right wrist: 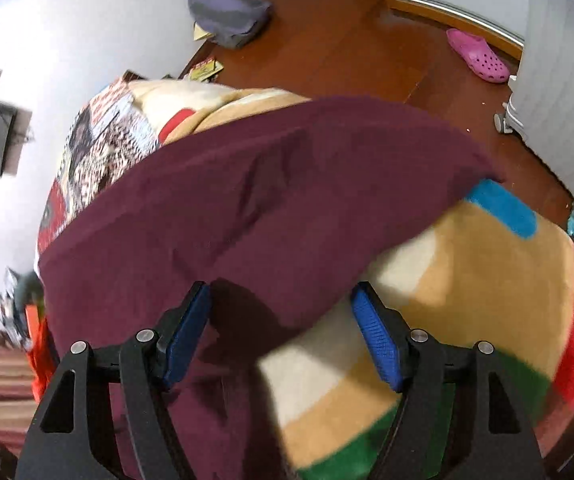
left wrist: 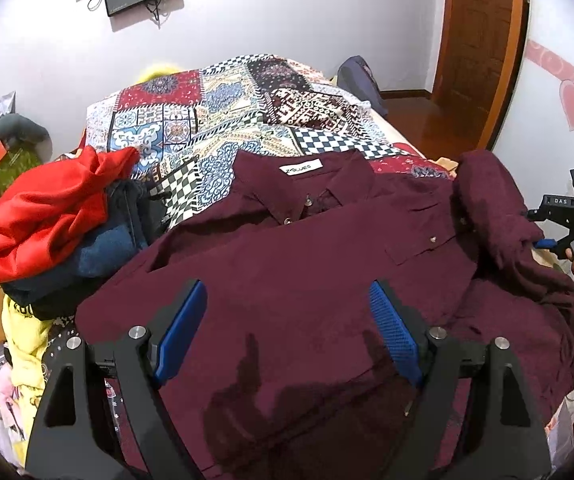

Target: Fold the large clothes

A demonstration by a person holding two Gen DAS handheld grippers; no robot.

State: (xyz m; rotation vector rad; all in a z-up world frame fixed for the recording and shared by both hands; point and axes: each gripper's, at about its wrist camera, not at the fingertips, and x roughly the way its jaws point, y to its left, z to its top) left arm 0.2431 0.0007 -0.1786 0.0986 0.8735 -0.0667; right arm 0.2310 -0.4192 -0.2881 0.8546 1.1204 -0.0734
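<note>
A maroon button-up shirt [left wrist: 307, 264] lies front-up on the bed, collar and white label toward the far side. Its right sleeve [left wrist: 491, 200] is bunched and folded inward at the right. My left gripper [left wrist: 287, 320] is open and hovers just above the shirt's lower front, holding nothing. My right gripper [right wrist: 281, 328] is open over the shirt's edge [right wrist: 247, 208] and a striped blanket [right wrist: 467, 272], holding nothing. The right gripper also shows at the right edge of the left wrist view [left wrist: 567, 216], beside the sleeve.
A pile of clothes with a red garment [left wrist: 47, 212] and dark blue ones sits left of the shirt. A patterned bedspread [left wrist: 215, 116] covers the bed. On the wooden floor lie a pink clog [right wrist: 479, 54] and a grey bag [right wrist: 227, 14].
</note>
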